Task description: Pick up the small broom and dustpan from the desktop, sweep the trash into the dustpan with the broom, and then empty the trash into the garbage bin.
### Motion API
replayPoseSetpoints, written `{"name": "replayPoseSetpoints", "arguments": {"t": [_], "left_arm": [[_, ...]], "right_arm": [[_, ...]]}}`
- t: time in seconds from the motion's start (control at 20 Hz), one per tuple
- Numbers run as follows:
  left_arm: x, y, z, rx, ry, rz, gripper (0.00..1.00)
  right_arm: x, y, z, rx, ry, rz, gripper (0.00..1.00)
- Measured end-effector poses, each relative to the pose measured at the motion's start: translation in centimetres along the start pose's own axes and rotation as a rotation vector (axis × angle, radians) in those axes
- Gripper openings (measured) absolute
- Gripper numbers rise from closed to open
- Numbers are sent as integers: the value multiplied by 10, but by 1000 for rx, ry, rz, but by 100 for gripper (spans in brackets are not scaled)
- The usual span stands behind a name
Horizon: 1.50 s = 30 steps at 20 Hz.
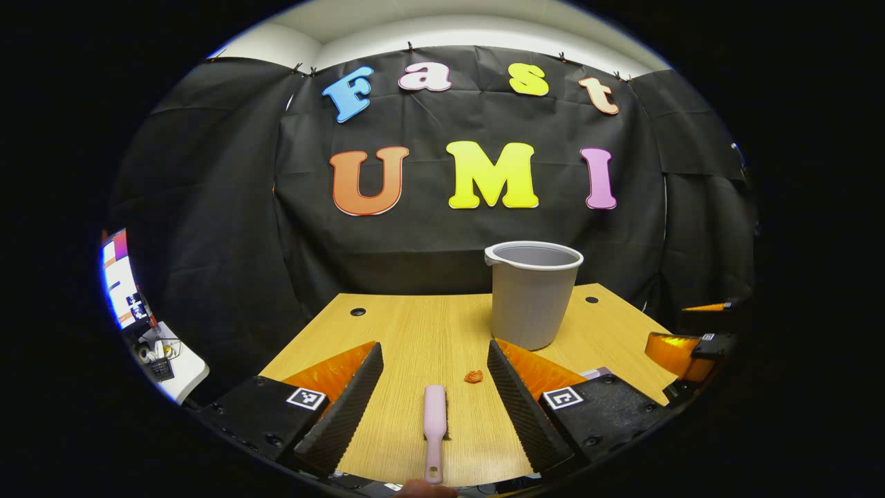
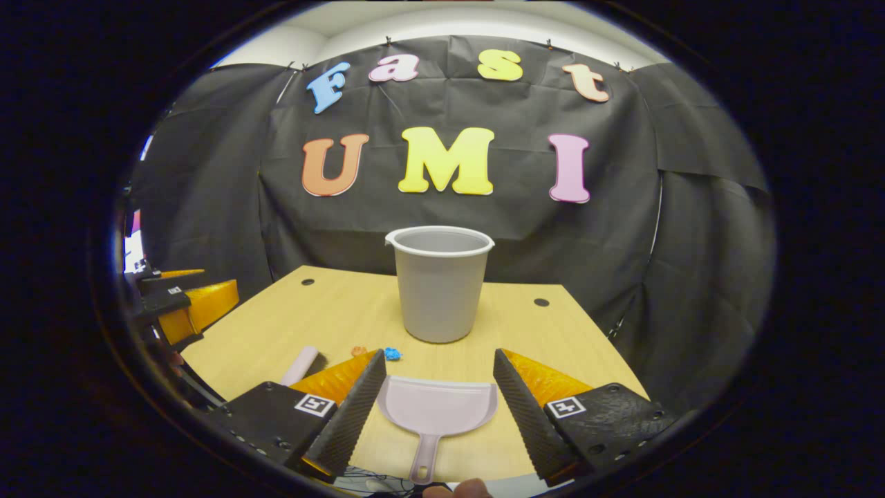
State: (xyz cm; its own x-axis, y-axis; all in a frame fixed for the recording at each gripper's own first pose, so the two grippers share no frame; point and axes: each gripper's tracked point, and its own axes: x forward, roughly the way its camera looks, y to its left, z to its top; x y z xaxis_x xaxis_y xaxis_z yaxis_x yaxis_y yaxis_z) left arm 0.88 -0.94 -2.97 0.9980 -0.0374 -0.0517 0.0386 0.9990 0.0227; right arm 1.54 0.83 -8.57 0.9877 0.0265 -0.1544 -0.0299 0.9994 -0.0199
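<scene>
A pink small broom (image 1: 434, 429) lies flat on the wooden desktop (image 1: 415, 332), its handle pointing toward me, between the fingers of my left gripper (image 1: 434, 346), which hovers open above it. An orange scrap of trash (image 1: 473, 376) rests just right of the broom. In the right gripper view the pale pink dustpan (image 2: 437, 408) lies between the spread fingers of my right gripper (image 2: 440, 356), open and not touching it. Orange trash (image 2: 357, 351) and a blue scrap (image 2: 393, 353) sit beyond the dustpan, with the broom (image 2: 299, 366) to their left. The grey garbage bin (image 1: 532, 294) (image 2: 440, 283) stands upright behind them.
The desktop (image 2: 553, 339) has round cable holes (image 1: 357, 312) (image 2: 541, 302) near its far corners and ends at the black cloth wall. The other gripper shows at each view's edge (image 1: 681, 353) (image 2: 187, 304). A lit screen (image 1: 117, 280) and a small white stand sit off the table's left side.
</scene>
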Motion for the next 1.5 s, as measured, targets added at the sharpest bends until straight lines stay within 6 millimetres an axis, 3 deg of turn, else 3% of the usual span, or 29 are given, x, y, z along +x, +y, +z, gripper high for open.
{"name": "replayPoseSetpoints", "arguments": {"t": [0.2,0.3,0.4,0.6,0.9,1.1,1.2,1.25,1.35,1.5], "left_arm": [[-1,-4,-17,-1,34,3,98],[-5,-4,-25,-6,52,3,98],[-6,-2,-33,-7,70,15,98],[-10,3,-41,-11,90,41,98],[-12,15,-43,-6,96,77,98],[-11,20,-45,-13,102,96,98],[-11,21,-43,-10,102,101,98],[-11,21,-43,-10,102,103,98],[-9,22,-43,-7,105,105,98],[-8,24,-46,-9,112,106,98]], "right_arm": [[22,0,-67,10,113,-2,93],[28,3,-95,32,168,3,99],[33,4,-118,45,216,10,95],[47,4,-151,35,280,0,95],[58,4,-179,39,377,0,94],[60,3,-186,41,416,-7,71],[60,6,-192,54,451,3,51],[63,7,-194,62,465,5,51],[61,0,-191,75,475,-24,36],[62,0,-192,99,491,-30,31]]}}
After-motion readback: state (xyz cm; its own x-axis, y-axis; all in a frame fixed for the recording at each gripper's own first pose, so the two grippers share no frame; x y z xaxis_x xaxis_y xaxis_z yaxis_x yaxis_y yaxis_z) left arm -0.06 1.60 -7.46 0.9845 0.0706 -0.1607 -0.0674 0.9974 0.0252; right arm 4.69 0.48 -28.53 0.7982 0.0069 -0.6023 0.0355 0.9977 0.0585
